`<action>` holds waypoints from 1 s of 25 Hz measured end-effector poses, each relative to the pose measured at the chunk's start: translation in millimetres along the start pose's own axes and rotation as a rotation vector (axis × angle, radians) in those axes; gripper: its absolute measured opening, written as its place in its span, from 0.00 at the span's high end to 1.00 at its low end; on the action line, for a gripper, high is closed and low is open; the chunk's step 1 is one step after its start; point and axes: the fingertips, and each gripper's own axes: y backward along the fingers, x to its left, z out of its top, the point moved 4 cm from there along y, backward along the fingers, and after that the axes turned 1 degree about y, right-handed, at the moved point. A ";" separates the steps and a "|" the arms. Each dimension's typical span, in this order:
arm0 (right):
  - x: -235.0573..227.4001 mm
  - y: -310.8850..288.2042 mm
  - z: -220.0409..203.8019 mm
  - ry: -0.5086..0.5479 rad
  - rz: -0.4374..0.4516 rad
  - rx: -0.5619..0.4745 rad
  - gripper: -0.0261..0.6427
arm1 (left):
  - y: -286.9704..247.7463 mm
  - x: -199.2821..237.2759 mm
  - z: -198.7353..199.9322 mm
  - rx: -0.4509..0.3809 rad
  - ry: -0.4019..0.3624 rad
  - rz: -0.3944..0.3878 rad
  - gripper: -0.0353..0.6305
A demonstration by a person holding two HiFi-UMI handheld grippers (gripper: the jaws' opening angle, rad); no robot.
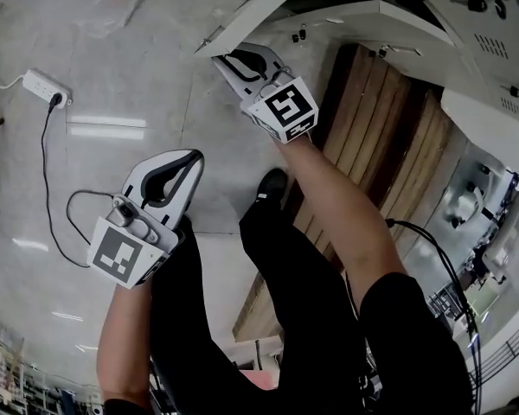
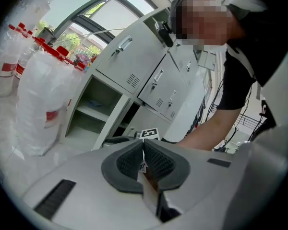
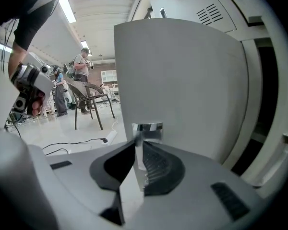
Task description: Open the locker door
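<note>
Right gripper (image 3: 140,150): fingers pinched on thin lower strip of chrome handle (image 3: 147,127). Handle sits on near face of locker door (image 3: 182,75), just past fingertips. Door upright and ajar.
Left gripper (image 2: 143,152): fingers pressed together, nothing between, well apart from door.
Door's lower part hidden behind right gripper. Locker interior dark, unreadable.

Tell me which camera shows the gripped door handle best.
Right gripper view: the chrome handle sits pinched in the right gripper. Head view hides it behind that gripper; left gripper view misses it.
</note>
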 end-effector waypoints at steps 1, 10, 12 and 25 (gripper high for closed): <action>0.1 3.2 -1.8 -0.001 0.002 -0.002 0.87 | -1.6 -2.0 -0.8 0.000 -0.004 -0.001 0.92; -0.4 27.8 -14.5 -0.023 0.008 -0.025 0.87 | -11.5 -19.0 -12.0 0.046 -0.023 -0.013 0.92; -0.5 33.1 -17.9 -0.020 0.012 -0.026 0.87 | -15.5 -22.7 -13.2 0.047 -0.029 -0.017 0.92; -4.9 50.2 -25.6 0.019 0.092 -0.019 0.87 | -41.4 -44.8 -22.2 0.054 -0.016 -0.019 0.92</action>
